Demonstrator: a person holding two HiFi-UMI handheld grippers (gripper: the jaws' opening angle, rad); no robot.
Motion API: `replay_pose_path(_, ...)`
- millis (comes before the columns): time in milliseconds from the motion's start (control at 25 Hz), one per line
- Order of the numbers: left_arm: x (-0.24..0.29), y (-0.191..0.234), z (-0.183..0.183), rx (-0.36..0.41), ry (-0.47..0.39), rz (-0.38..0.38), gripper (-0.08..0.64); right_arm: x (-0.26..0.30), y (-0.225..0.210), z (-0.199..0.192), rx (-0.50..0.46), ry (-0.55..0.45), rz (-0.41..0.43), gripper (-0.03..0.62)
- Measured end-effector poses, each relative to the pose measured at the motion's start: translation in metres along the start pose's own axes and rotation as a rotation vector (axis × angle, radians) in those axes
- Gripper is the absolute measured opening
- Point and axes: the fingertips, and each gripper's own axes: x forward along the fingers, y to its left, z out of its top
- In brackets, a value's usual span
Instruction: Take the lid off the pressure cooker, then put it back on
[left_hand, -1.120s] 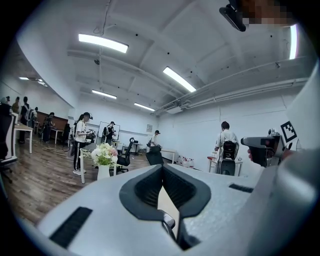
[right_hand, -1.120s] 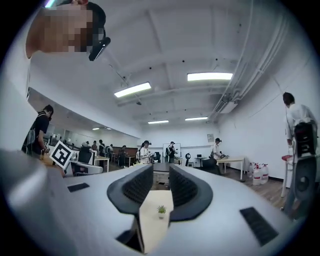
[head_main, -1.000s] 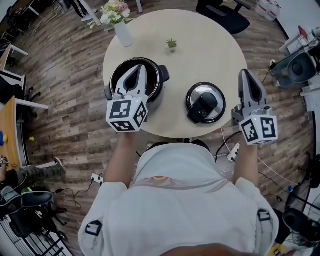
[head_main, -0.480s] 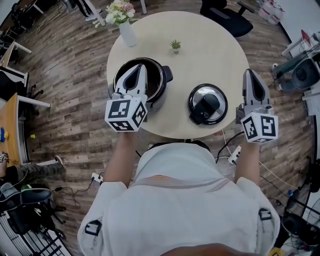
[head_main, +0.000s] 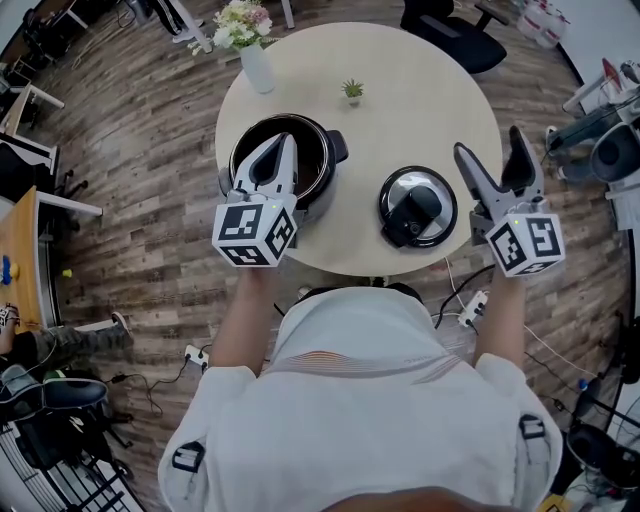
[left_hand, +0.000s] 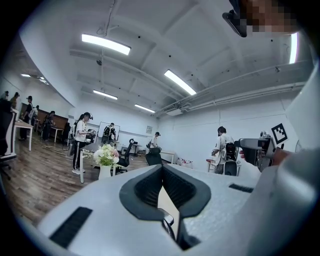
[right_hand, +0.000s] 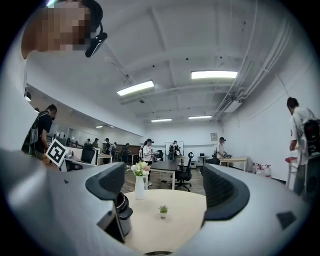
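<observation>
The black pressure cooker (head_main: 312, 148) stands open on the left of the round table (head_main: 400, 100), its lid off. My left gripper (head_main: 282, 142) hovers level over the pot, shut with nothing in it; the left gripper view shows its jaws (left_hand: 161, 168) pressed together. The lid (head_main: 417, 206), silver-rimmed with a black handle, lies flat on the table to the right of the pot. My right gripper (head_main: 492, 146) hangs just right of the lid, apart from it. Its jaws are opening wide, with nothing between them. The cooker (right_hand: 121, 212) shows past its left jaw.
A white vase of flowers (head_main: 245, 40) and a tiny potted plant (head_main: 352, 90) stand at the table's far side. An office chair (head_main: 450, 30) sits beyond the table. Cables and a power strip (head_main: 470, 305) lie on the wooden floor near my legs. People stand about the room.
The right gripper's jaws were shut in both earlier frames and now stand spread wide. The left gripper, pot and lid have stayed where they were.
</observation>
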Motion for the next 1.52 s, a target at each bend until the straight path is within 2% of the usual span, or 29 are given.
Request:
replay_pose_path(120,-0.001,-0.001,0.001,0.005,-0.005,-0.002,0.005,0.001,-0.004,-0.004,0.032,0.014,-0.011,0.516)
replay_pose_path(320,-0.004,0.001,0.002,0.001,-0.007,0.003,0.005,0.005,-0.001,-0.008,0.051,0.043,0.012,0.537)
replay_pose_path(400,-0.004,0.001,0.002,0.002,-0.008,0.005,0.005,0.007,-0.002,-0.015,0.045,0.086,0.018,0.537)
replay_pose_path(520,-0.005,0.001,0.0,0.002,-0.007,0.01,0.005,0.011,-0.005,-0.04,0.011,0.21,0.019,0.537)
replay_pose_path(760,-0.008,0.0,-0.003,0.003,-0.001,0.015,0.005,0.017,-0.004,-0.128,-0.023,0.518,0.072,0.535)
replay_pose_path(1040,-0.012,0.0,-0.018,-0.012,0.03,0.033,0.005,0.016,-0.009,-0.252,0.029,0.828,0.152,0.535)
replay_pose_path(1280,-0.016,0.002,-0.019,-0.013,0.016,0.046,0.005,0.0,0.002,-0.331,0.051,1.002,0.213,0.535)
replay_pose_path(1520,-0.012,-0.006,-0.027,-0.002,0.034,0.031,0.005,-0.008,0.004,-0.382,0.018,1.084,0.218,0.535)
